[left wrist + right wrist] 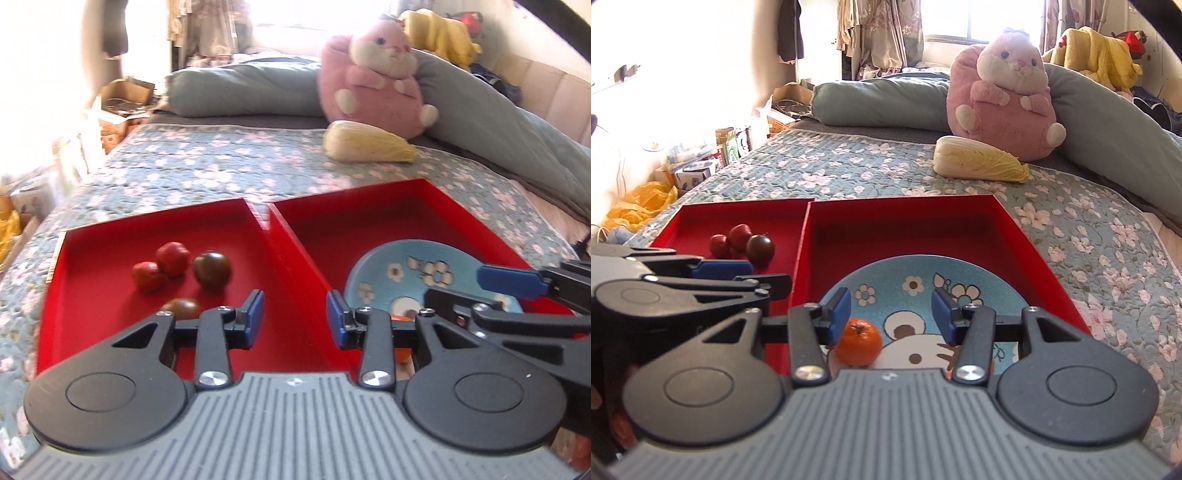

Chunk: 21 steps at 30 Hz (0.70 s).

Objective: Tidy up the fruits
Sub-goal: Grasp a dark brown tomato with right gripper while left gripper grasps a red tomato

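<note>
Orange mandarin (pixel 858 342) on blue floral plate (pixel 897 291), lower centre of right wrist view, touching inner face of left pad of right gripper (pixel 892 314); jaws wide apart, nothing clamped. Left wrist view shows only orange sliver there, behind gripper linkage. Plate lies inside right red tray (pixel 1027 236). Left red tray (pixel 92 295) holds two red fruits (pixel 162 267), clustered, and two dark brownish fruits (pixel 212 270); nearer dark one seen only in left wrist view. Left gripper (pixel 295 319) spread open, empty, over divide between trays. Cabbage (pixel 979 159), pink plush (pixel 1004 99) at upper right on floral quilt.
</note>
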Tool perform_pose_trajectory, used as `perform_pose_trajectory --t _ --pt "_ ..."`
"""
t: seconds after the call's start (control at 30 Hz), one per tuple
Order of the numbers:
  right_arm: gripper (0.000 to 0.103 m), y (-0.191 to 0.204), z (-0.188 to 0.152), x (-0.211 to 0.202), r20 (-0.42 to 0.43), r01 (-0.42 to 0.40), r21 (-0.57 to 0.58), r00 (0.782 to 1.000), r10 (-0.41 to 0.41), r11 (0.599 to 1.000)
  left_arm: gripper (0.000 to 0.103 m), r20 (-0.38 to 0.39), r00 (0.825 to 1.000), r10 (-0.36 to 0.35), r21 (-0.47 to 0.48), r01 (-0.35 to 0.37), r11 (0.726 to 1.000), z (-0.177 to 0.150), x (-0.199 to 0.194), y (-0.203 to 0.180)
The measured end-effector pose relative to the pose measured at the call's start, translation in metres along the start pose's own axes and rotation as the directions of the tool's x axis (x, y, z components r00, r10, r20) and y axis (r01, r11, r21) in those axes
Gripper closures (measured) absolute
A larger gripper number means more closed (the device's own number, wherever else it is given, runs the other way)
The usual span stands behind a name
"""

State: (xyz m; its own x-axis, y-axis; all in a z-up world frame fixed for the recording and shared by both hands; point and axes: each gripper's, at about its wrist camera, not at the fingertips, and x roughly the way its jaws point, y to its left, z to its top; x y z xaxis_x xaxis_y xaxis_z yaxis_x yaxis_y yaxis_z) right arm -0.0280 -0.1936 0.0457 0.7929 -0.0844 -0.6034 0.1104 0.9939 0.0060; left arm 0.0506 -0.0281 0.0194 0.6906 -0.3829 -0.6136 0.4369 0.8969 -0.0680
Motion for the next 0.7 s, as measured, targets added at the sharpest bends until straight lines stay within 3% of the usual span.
perform_pose_trajectory --t 0.13,0.3,0.6,0.7 --pt "0.052 0.017 0.005 -0.001 0.011 -0.035 -0.025 0.999 0.035 0.999 0.06 -0.01 0.994 0.111 -0.08 -0.111 0.991 0.001 -0.003 0.032" --pt "0.052 0.044 0.01 0.003 0.017 -0.098 -0.056 0.995 0.099 0.994 0.06 -0.054 0.974 0.22 -0.155 -0.226 0.962 -0.004 -0.006 0.077" --pt "0.052 0.096 0.008 0.021 -0.02 -0.219 -0.102 0.976 0.218 0.97 0.06 -0.113 0.954 0.277 -0.211 -0.295 0.932 -0.016 -0.005 0.124" --pt "0.052 0.11 0.008 0.033 -0.044 -0.251 -0.114 0.968 0.248 0.961 0.06 -0.123 0.957 0.261 -0.24 -0.284 0.928 -0.012 0.002 0.136"
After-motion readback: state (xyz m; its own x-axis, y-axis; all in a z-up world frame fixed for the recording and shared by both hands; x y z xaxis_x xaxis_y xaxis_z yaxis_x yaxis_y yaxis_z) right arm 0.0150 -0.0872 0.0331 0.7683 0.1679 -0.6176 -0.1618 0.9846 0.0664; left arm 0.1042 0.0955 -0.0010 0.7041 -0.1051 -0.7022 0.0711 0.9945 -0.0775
